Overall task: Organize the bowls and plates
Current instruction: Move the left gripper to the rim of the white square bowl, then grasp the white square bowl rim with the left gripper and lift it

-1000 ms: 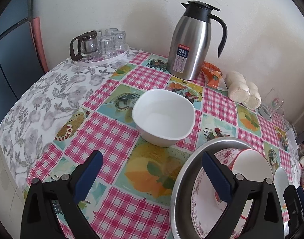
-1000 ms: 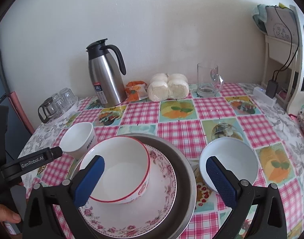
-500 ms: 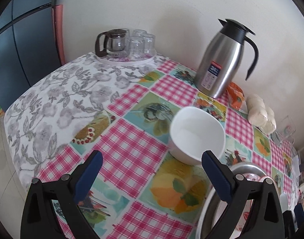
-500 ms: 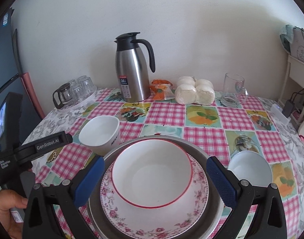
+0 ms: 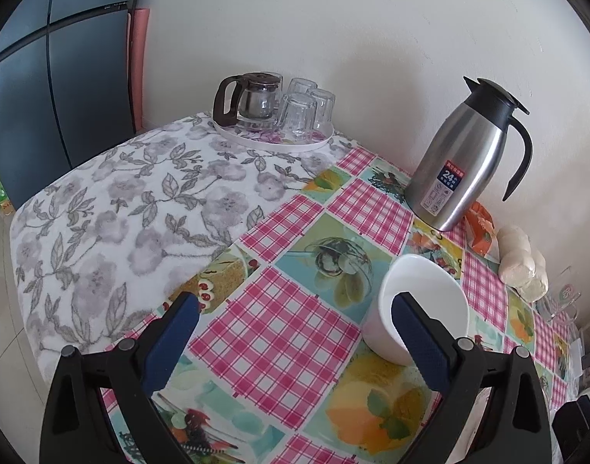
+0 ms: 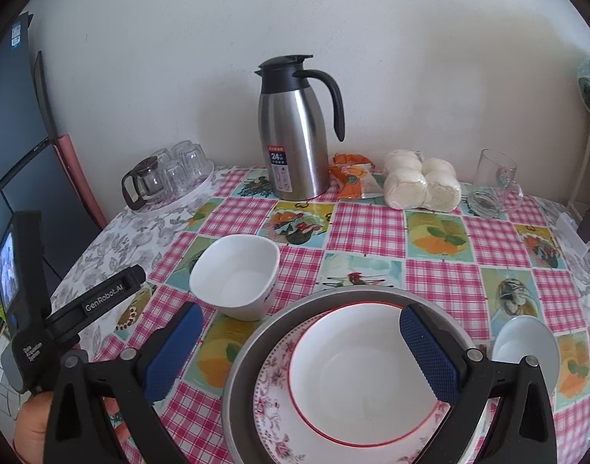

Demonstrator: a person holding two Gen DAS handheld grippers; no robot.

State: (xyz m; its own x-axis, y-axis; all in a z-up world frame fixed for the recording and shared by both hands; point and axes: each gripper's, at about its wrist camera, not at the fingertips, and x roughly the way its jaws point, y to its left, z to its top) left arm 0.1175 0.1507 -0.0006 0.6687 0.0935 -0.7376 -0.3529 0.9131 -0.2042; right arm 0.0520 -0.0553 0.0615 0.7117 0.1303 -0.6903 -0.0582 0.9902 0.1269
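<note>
Both grippers, left [image 5: 295,332] and right [image 6: 298,340], are wide and empty. Best to close slowly on the square bowl's [image 6: 235,276] rim.

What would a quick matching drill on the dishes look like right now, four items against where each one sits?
Things:
1. red-rimmed bowl
2. square white bowl
3. small white bowl
4. floral plate

Places:
A. on the tablecloth, left of the metal basin
B. directly in the metal basin, under another dish
C. on the tablecloth, right of the metal basin
D. on top of the floral plate

Pairs: 1-D, 2-A, 3-C, 4-B
</note>
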